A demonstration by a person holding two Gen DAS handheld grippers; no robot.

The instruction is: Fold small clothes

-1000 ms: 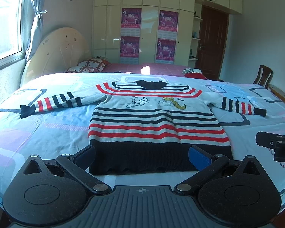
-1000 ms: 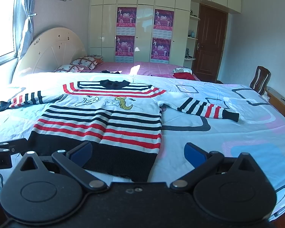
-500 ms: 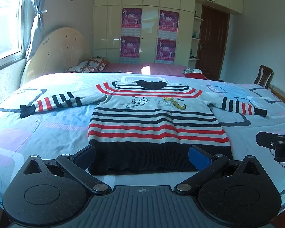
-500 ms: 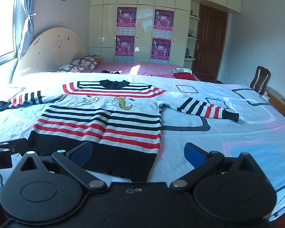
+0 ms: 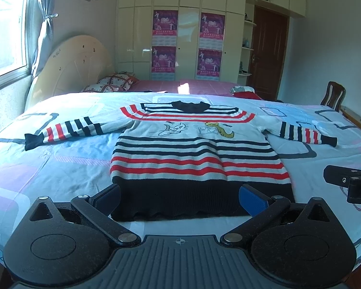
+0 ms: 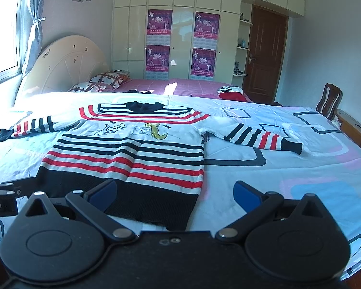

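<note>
A wide bed (image 5: 60, 168) under a pale blue and pink patterned sheet fills the room, with a cream wardrobe (image 5: 180, 36) carrying four purple posters at the far wall, a brown door (image 5: 269, 55) far right and a wooden chair (image 5: 333, 96) beside the bed's right edge. The striped sweater (image 5: 195, 154) lies flat at the near middle of the bed, sleeves spread left and right, black hem nearest. Nothing lies between it and the left gripper (image 5: 179, 198) or the right gripper (image 6: 174, 193); both hover level just short of the hem, fingers spread wide and empty
</note>
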